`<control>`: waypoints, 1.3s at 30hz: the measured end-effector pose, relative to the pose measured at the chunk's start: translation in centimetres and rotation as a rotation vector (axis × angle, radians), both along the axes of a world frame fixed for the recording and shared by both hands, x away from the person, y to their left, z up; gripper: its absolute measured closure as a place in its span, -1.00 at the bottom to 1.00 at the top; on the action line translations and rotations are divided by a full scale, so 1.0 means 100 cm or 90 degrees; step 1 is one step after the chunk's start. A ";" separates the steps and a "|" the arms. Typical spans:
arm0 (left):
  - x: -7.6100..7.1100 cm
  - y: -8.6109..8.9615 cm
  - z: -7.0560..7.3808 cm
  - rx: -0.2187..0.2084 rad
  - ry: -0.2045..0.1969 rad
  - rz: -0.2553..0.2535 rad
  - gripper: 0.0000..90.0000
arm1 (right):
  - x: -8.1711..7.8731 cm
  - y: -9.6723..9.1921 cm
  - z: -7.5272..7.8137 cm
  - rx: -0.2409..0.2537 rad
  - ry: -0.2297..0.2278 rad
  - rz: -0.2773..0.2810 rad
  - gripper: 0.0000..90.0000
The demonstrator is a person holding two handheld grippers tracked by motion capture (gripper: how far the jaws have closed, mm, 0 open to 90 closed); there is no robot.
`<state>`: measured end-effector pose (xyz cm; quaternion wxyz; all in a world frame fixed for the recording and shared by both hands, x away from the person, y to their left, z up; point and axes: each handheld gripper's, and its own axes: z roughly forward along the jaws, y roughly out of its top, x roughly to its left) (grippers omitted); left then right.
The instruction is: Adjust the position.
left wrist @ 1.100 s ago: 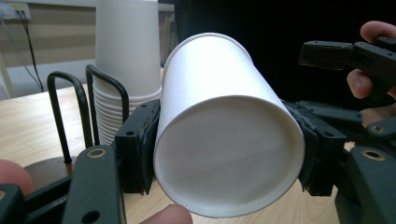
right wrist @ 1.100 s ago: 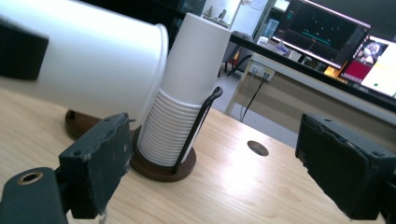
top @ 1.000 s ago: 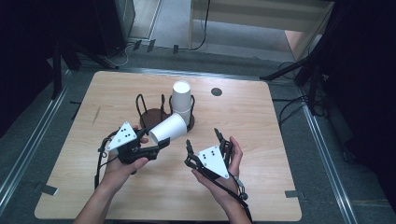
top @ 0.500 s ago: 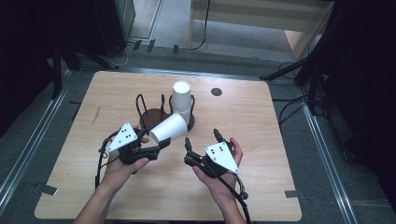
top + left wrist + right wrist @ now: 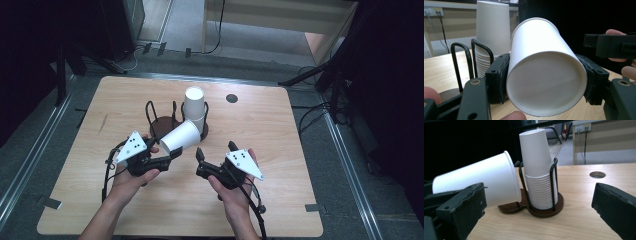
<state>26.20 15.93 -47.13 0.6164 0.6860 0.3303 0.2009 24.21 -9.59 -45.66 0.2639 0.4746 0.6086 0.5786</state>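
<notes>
A white paper cup point(image 5: 180, 136) lies on its side in the air, its mouth toward the holder. My left gripper point(image 5: 167, 148) is shut on it near its base; in the left gripper view both pads press the cup point(image 5: 544, 75). A stack of white cups point(image 5: 194, 102) stands in a black wire holder point(image 5: 159, 122) with a brown base. My right gripper point(image 5: 216, 150) is to the right of the held cup. Its jaws have just been opening and stand wide with nothing between them. The right gripper view has the held cup point(image 5: 479, 180) and the stack point(image 5: 536, 162) ahead.
The wooden table point(image 5: 300, 165) has a round hole point(image 5: 231, 98) at its far right side. Metal rails and cables run along the floor around it. The holder's left ring of wire point(image 5: 461, 57) holds no cups.
The right gripper's jaws have spread wider. The left gripper and its cup have kept still.
</notes>
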 end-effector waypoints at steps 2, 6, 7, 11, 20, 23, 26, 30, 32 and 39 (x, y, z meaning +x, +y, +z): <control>0.000 0.000 0.000 0.000 -0.001 0.001 -0.25 | 0.001 -0.001 0.000 0.017 0.006 0.001 -1.00; 0.000 0.000 0.000 0.001 -0.004 0.001 -0.25 | 0.001 -0.001 0.001 0.041 0.018 0.003 -1.00; 0.000 0.000 0.000 0.002 -0.006 0.002 -0.25 | 0.001 -0.001 0.001 0.063 0.030 0.005 -1.00; 0.000 -0.001 0.000 0.002 -0.013 0.004 -0.25 | 0.001 0.000 0.002 0.103 0.057 0.013 -1.00; -0.001 -0.002 -0.001 -0.001 -0.020 0.002 -0.25 | 0.005 0.004 0.001 0.238 0.143 0.015 -1.00; -0.001 -0.004 -0.001 -0.002 -0.022 0.002 -0.25 | 0.006 0.007 0.001 0.283 0.163 0.018 -1.00; -0.001 -0.005 -0.002 0.001 -0.024 0.000 -0.25 | 0.007 0.009 0.002 0.321 0.178 0.021 -1.00; -0.002 -0.006 -0.002 0.001 -0.026 -0.001 -0.25 | 0.008 0.012 0.002 0.376 0.206 0.022 -1.00; -0.002 -0.006 -0.002 0.003 -0.027 -0.001 -0.25 | 0.009 0.013 0.003 0.408 0.221 0.028 -1.00; -0.003 -0.007 -0.002 0.000 -0.032 -0.002 -0.25 | 0.011 0.015 0.004 0.480 0.265 0.012 -1.00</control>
